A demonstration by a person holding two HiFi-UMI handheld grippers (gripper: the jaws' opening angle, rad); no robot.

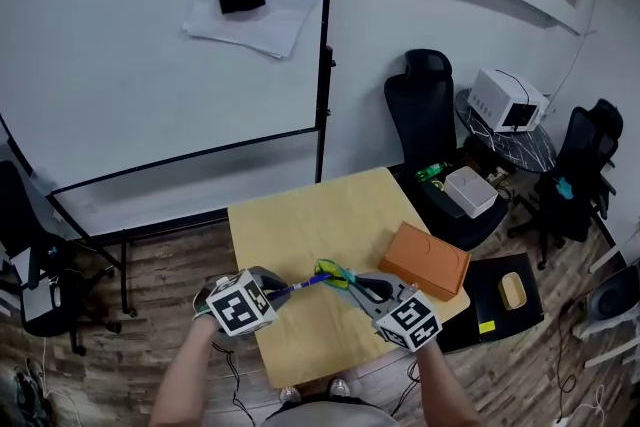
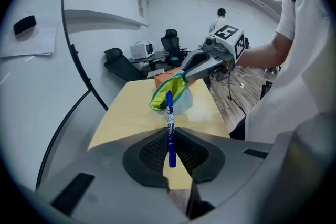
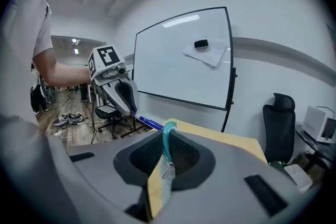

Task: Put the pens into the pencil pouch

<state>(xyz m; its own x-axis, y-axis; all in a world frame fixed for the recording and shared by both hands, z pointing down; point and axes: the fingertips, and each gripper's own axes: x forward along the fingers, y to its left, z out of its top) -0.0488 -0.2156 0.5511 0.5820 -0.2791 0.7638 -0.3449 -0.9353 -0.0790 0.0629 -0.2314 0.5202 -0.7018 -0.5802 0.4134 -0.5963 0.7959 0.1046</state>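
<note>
Pen (image 2: 170, 128): one only in view, blue, clamped between the closed jaws of your left claw (image 2: 171, 139), barrel running straight out ahead of it. The far end points at the open mouth of the pencil pouch (image 2: 181, 93); from the left gripper view it overlaps the green lining, though whether it is past the rim I cannot tell.

Your right claw (image 3: 167, 153) is pinched shut on the pouch's teal zip edge, holding the pouch up off the desk (image 1: 300, 235) with the mouth turned toward the pen.

Step in hand, by my reading: insertion of the pen. The next move calls for pushing the pen forward along its own line into the mouth, with the right claw steady, then parting the left jaws once the barrel is well inside.

Count: one pen, one pouch, two claws, one orange box (image 1: 425, 260) on the desk near the pouch. No other pens seen on the desk.
</note>
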